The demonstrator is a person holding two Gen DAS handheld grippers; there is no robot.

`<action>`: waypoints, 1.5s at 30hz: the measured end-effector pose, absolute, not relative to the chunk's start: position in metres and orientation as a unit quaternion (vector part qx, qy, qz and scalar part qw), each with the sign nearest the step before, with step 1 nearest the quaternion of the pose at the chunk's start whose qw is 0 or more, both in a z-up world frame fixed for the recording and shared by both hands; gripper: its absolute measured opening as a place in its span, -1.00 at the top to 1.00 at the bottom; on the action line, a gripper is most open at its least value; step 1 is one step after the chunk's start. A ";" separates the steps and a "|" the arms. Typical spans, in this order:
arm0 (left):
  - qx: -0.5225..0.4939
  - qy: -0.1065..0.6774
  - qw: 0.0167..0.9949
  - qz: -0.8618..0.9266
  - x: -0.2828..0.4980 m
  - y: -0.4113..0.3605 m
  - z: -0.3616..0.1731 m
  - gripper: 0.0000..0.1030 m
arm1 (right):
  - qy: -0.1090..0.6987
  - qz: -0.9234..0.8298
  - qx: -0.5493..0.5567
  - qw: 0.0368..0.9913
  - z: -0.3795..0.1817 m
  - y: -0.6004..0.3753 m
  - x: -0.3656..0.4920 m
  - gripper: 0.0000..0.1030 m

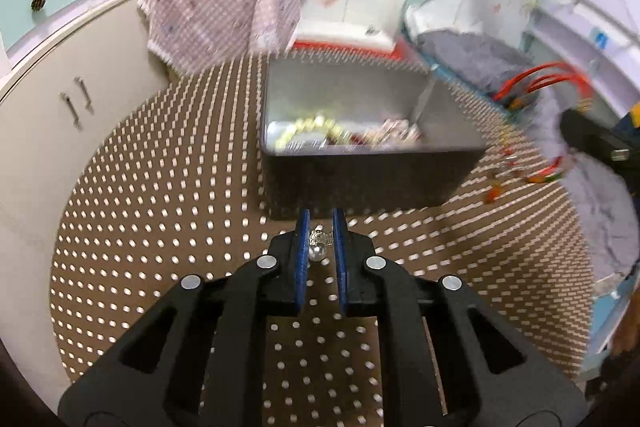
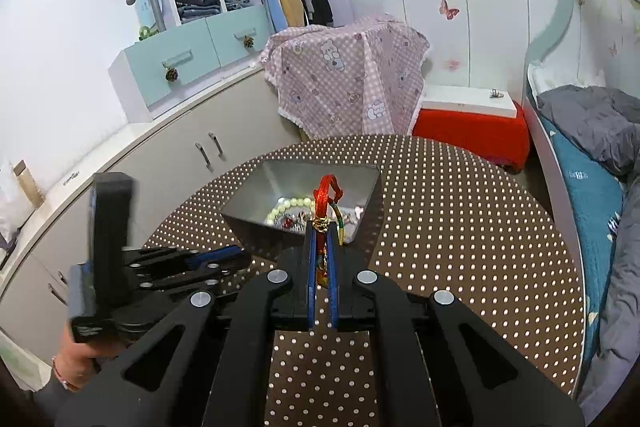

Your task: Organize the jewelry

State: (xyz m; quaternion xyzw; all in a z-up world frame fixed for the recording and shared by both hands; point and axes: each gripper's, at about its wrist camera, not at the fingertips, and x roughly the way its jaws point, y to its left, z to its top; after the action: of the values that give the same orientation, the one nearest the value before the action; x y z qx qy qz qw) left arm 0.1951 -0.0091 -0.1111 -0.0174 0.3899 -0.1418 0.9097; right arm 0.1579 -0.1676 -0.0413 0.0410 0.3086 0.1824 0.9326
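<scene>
Over the dotted table, both claws loaded
Left gripper nips a pearl trinket, right gripper is clamped on a red cord bracelet; I'd release each low inside the grey box.

In the left wrist view the contents of the metal box are smeared by motion blur; only a pale bead bracelet can be made out, the rest cannot be told. Small coloured pieces on the dotted table at right are blurred beyond naming. In the right wrist view the red cord bracelet is partly hidden between the blue pads, and the left gripper is largely covered.
</scene>
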 end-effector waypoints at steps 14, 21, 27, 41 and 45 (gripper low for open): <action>-0.048 0.343 0.918 -0.194 0.230 -0.010 -0.055 0.77 | 0.270 0.180 0.028 0.945 -0.009 -0.143 0.188 0.93; -0.035 0.369 0.908 -0.193 0.250 -0.020 -0.073 0.76 | 0.305 0.178 0.028 0.935 -0.033 -0.137 0.207 0.93; -0.033 0.376 0.906 -0.192 0.256 -0.020 -0.082 0.75 | 0.315 0.176 0.030 0.932 -0.041 -0.137 0.213 0.93; -0.020 0.360 0.919 -0.163 0.253 -0.018 -0.081 -0.11 | 0.322 0.176 0.037 0.930 -0.044 -0.137 0.219 0.93; -0.016 0.355 0.922 -0.152 0.249 -0.015 -0.078 -0.11 | 0.325 0.179 0.042 0.928 -0.045 -0.136 0.221 0.92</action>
State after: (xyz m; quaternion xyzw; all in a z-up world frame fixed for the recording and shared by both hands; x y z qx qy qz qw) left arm 0.2491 -0.0146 -0.0782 -0.0158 0.3554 -0.1522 0.9221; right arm 0.2207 -0.1358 -0.0450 0.0419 0.3248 0.1791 0.9277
